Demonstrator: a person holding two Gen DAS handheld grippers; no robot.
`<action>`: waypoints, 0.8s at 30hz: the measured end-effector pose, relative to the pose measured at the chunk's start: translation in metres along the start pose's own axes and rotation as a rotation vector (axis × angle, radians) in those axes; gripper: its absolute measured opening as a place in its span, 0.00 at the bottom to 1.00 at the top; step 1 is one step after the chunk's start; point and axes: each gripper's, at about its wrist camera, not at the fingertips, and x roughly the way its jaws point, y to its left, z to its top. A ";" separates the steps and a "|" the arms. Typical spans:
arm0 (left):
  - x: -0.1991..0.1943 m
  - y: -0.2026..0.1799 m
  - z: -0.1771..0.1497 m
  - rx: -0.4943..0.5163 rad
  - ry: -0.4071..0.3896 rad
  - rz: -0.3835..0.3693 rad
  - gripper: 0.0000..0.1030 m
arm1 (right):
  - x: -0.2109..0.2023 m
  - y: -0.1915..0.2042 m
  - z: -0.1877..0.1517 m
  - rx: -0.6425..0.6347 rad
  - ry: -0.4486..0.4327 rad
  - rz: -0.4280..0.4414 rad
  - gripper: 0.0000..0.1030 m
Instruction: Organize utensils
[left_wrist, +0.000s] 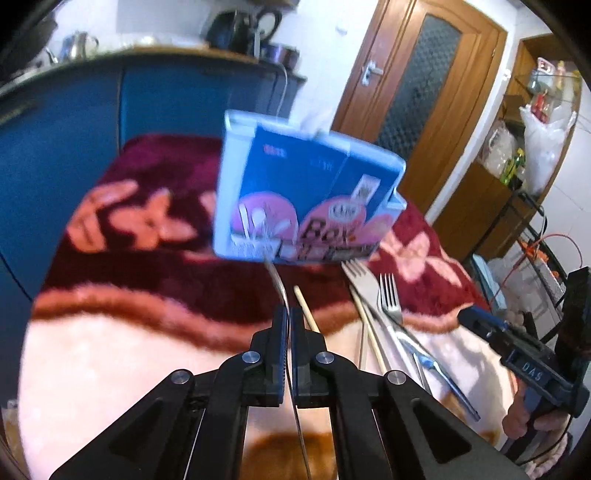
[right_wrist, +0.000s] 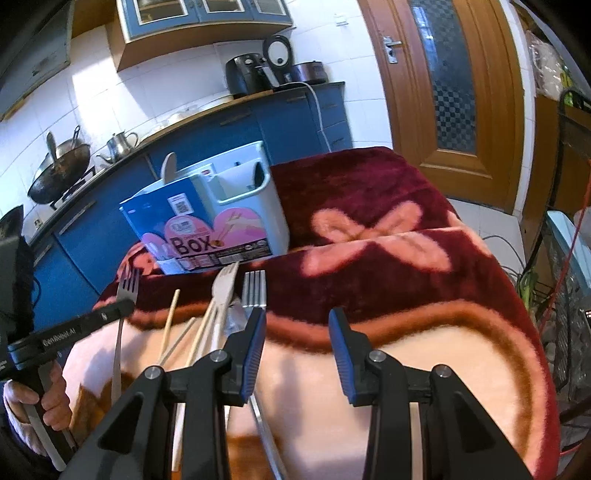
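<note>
The left gripper (left_wrist: 287, 314) is clenched on a steel fork (right_wrist: 123, 295), tines ahead toward the utensil box (left_wrist: 303, 192); the right gripper (right_wrist: 297, 325) is released above the blanket-covered desk (right_wrist: 406, 350).

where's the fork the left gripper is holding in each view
Left wrist view: the fork shows edge-on as a thin metal strip, pinched in the left gripper at bottom centre, tip towards the utensil box.
Right wrist view: the same fork is at the left edge, tines up above the left gripper.
Shared landmark: the utensil box, standing behind the fork in both views.
</note>
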 end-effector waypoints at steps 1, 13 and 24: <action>-0.006 0.000 0.001 0.009 -0.028 0.000 0.01 | 0.000 0.004 0.000 -0.009 0.002 0.001 0.37; -0.010 -0.002 -0.005 0.073 0.015 0.019 0.02 | 0.012 0.049 -0.004 -0.069 0.057 0.052 0.37; 0.035 0.026 -0.014 -0.058 0.182 -0.005 0.24 | 0.014 0.048 -0.006 -0.062 0.064 0.049 0.37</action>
